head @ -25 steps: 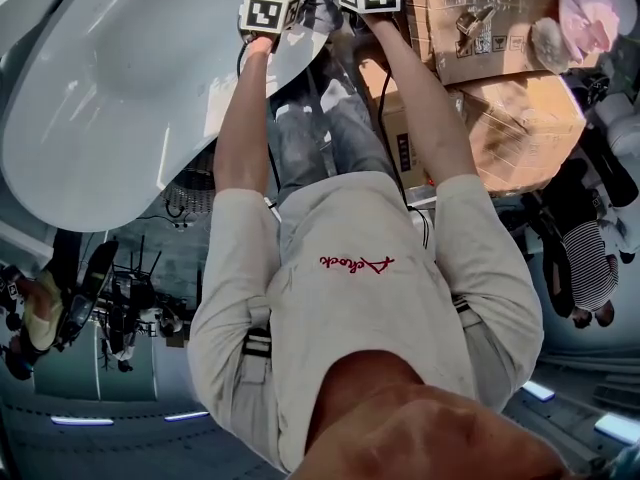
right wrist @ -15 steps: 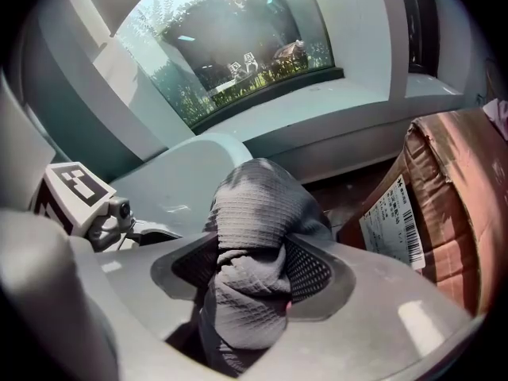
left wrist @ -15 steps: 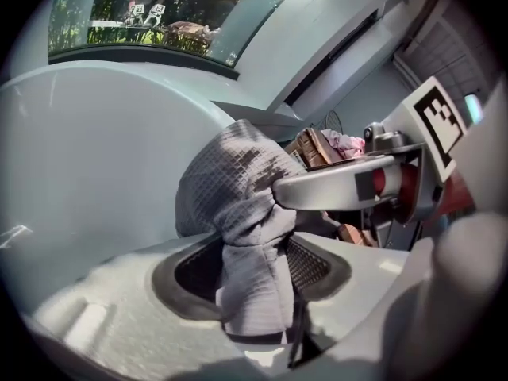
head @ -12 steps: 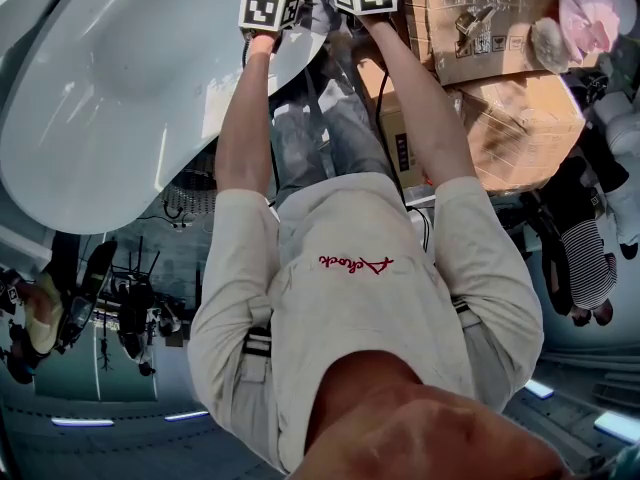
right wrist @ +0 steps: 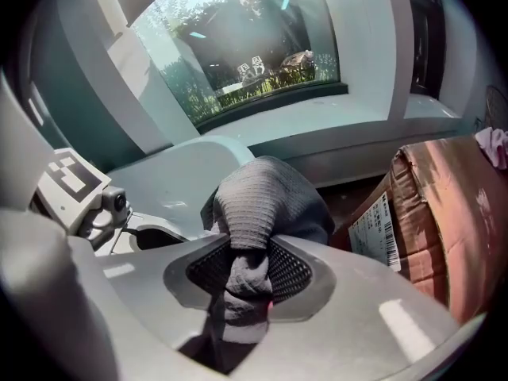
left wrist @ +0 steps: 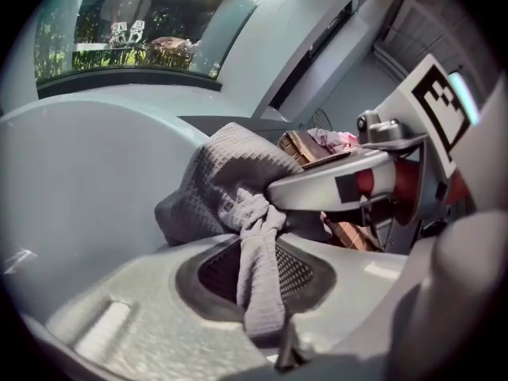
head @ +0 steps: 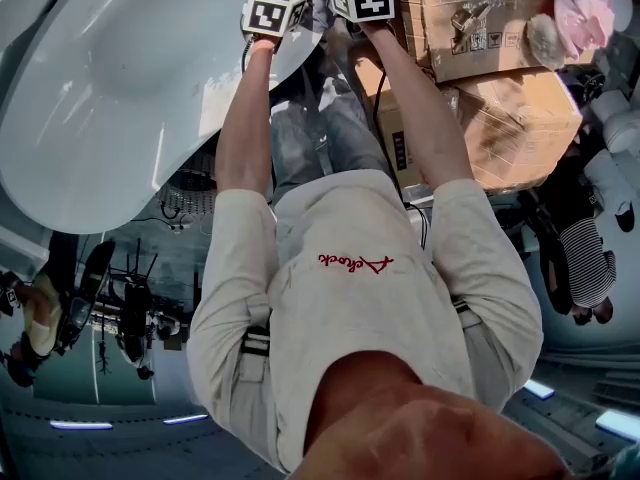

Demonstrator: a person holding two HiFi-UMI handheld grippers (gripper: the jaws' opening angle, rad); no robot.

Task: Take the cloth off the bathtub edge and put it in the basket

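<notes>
Left gripper [left wrist: 258, 240] and right gripper [right wrist: 242, 280], jaws just closed inward, each pinch a fold of the grey cloth [left wrist: 226, 177] (waffle-textured). The cloth is bunched between the two grippers at the white bathtub [head: 110, 98] edge. A cardboard box [right wrist: 444, 213] stands beside it.

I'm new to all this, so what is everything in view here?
grey waffle-weave cloth: one, grey, at the tub edge, between both grippers.
white bathtub: one, white, left of the arms in the head view.
brown cardboard boxes: at least two, brown, right of the arms.
pink fabric: one bundle, pink, by the boxes.
arms: two, bare, reaching to the grippers.
left gripper: one, grey, jaws have just been closing, now pinching the cloth.
right gripper: one, grey, likewise closing, pinching the cloth.
</notes>
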